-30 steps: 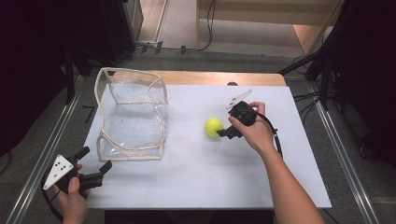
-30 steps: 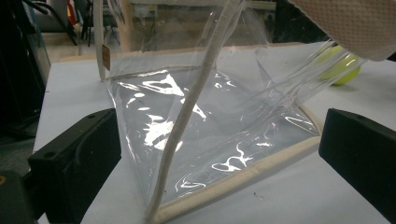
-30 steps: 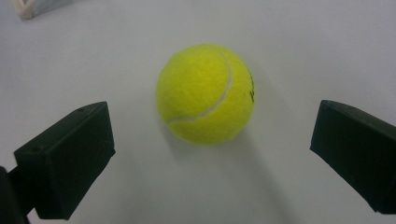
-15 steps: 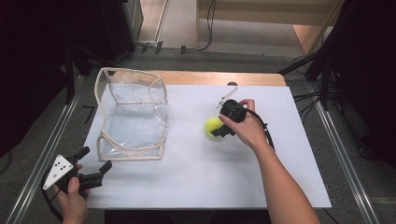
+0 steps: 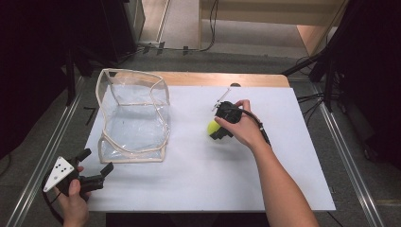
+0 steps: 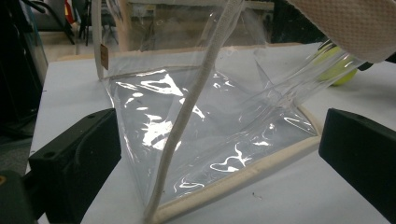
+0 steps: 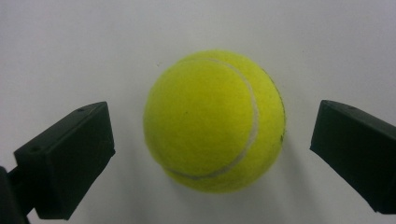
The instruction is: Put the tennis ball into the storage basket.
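A yellow tennis ball (image 5: 212, 127) lies on the white table sheet (image 5: 189, 189), right of centre. My right gripper (image 5: 217, 131) points down over it and is open. In the right gripper view the ball (image 7: 215, 121) sits between the two black jaws with a gap on each side. A clear plastic bag with cream trim (image 5: 132, 118) stands open at the left. My left gripper (image 5: 97, 161) is open near the table's front left corner, aimed at the bag's near corner (image 6: 201, 116). Through the plastic, the left gripper view shows the ball (image 6: 338, 70) far off.
A wooden table edge (image 5: 213, 79) runs along the back. Metal rails (image 5: 350, 165) flank both sides, with dark floor and cables beyond. The person's right forearm (image 5: 279, 184) crosses the sheet's front right part.
My right gripper has moved left and lowered over the ball, so the ball now lies between its jaws. The left gripper and the bag have stayed put.
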Demonstrator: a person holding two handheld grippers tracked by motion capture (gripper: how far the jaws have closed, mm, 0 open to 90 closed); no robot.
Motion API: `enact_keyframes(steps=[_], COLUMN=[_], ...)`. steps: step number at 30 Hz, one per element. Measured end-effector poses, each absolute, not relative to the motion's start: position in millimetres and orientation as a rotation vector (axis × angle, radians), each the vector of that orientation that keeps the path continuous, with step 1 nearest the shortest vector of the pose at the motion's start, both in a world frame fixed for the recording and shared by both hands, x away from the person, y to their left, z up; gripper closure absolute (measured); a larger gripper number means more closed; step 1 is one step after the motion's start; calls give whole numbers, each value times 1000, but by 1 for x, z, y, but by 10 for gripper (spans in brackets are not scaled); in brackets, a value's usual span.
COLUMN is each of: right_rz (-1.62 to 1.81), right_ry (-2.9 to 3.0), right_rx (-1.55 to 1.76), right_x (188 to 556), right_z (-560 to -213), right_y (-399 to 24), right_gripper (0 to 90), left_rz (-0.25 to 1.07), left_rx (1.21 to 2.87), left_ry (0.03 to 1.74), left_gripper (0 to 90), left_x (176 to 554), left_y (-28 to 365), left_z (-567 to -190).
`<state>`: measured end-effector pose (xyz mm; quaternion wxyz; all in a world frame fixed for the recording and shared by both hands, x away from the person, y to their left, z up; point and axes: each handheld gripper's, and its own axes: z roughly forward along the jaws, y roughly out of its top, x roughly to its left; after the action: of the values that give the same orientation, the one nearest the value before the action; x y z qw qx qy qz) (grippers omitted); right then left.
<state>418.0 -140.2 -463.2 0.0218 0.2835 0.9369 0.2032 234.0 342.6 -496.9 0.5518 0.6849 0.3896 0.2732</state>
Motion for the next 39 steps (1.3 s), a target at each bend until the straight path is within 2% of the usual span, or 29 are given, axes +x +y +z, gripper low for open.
enact_keyframes(steps=[20, 21, 22, 27, 33, 39], right_rz=[538, 531, 535, 515, 577, 548], right_ry=[2926, 2926, 2916, 2908, 2914, 2925], right_rx=[1004, 1009, 1011, 1035, 1074, 1045], right_x=[426, 426, 426, 427, 430, 429], right_z=[-477, -477, -477, -478, -474, -472], right_y=[-128, -128, -128, -127, -130, -132], right_gripper=[0, 12, 63, 84, 224, 228], left_rz=[641, 640, 640, 638, 640, 640], left_rx=[1618, 1618, 1618, 1615, 1619, 1617], left_ry=[923, 924, 923, 922, 922, 924], left_gripper=[0, 0, 0, 0, 0, 0], left_x=[234, 234, 234, 234, 234, 234], left_y=[343, 343, 343, 343, 343, 343], left_z=[-497, -497, -497, -497, -497, -497])
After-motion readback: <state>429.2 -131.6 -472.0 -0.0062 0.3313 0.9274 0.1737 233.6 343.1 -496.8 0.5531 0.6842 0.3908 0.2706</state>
